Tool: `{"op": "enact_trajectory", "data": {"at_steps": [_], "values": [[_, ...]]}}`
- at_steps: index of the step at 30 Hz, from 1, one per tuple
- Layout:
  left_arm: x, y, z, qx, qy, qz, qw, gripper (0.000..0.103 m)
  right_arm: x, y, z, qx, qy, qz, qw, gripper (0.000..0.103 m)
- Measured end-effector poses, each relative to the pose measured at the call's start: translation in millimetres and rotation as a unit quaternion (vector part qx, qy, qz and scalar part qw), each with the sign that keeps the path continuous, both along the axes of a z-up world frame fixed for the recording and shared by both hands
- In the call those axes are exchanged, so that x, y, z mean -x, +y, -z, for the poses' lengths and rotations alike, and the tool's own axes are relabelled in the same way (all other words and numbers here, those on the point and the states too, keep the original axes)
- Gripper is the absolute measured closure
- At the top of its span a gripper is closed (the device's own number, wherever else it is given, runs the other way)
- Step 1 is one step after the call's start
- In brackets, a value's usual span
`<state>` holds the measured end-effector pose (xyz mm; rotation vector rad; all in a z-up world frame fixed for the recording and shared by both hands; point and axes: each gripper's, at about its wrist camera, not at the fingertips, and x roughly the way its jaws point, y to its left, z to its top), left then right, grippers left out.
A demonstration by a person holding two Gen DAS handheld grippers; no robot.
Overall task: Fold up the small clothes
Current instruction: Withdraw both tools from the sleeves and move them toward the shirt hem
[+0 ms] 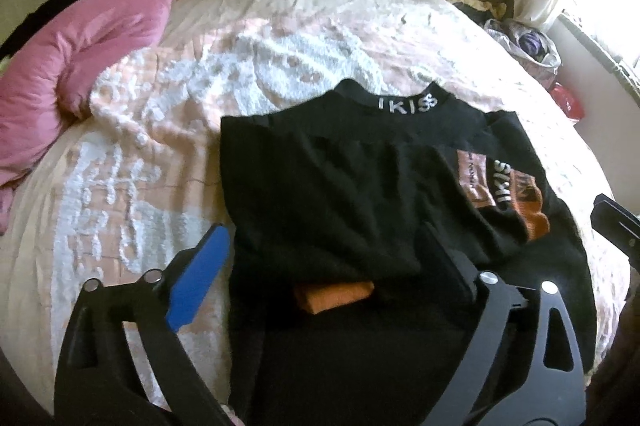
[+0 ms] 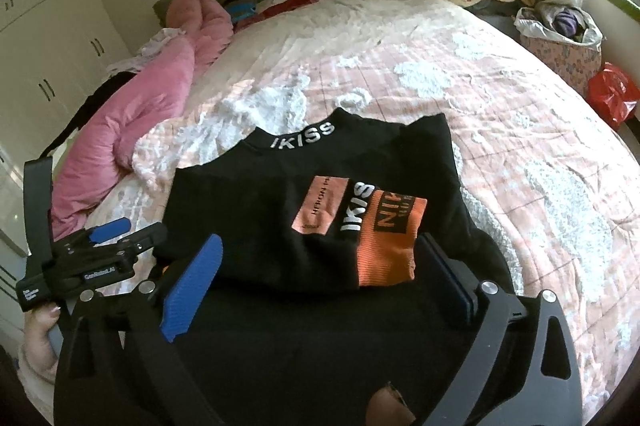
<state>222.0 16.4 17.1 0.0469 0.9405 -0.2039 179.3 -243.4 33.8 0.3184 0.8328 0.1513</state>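
Where quilted bedspread (image 2: pixel 500 153) puckers, knit black top (image 2: pixel 256 226) folded

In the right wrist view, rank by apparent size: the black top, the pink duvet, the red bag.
1. black top, largest, though it lies nearest the camera, which inflates it.
2. pink duvet.
3. red bag, smallest, though it is farthest and partly cut off.

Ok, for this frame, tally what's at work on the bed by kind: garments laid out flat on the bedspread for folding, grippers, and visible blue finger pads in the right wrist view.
Garments laid out flat: 1, the black top with orange patches
Grippers: 2, left gripper and right gripper, both open, holding nothing
Blue finger pads visible: 3
Total: 6
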Motion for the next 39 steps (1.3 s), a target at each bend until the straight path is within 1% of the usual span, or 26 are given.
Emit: {"op": "enact_trajectory", "data": {"at_steps": [4, 14, 20, 28, 39], "values": [[8, 3, -11, 0.0, -0.01, -0.001, 0.9999, 0.01, 8, 0, -13, 0.003, -0.014, -0.003, 1.0, 0.006], [27, 6, -30, 0.005, -0.027, -0.003, 0.9996, 0.01, 29, -1, -38, 0.007, -0.046, -0.008, 0.999, 0.005], [39, 13, -36, -0.003, -0.034, -0.009, 0.9994, 0.01, 44, -3, -55, 0.004, -0.067, -0.009, 0.998, 0.005], [55, 24, -41, 0.007, -0.034, -0.018, 0.9992, 0.009, 65, -4, -66, 0.008, -0.083, -0.011, 0.996, 0.004], [78, 30, -45, 0.005, -0.044, -0.021, 0.9988, 0.01, 90, -19, -65, 0.009, -0.085, -0.004, 0.996, 0.004]]}}
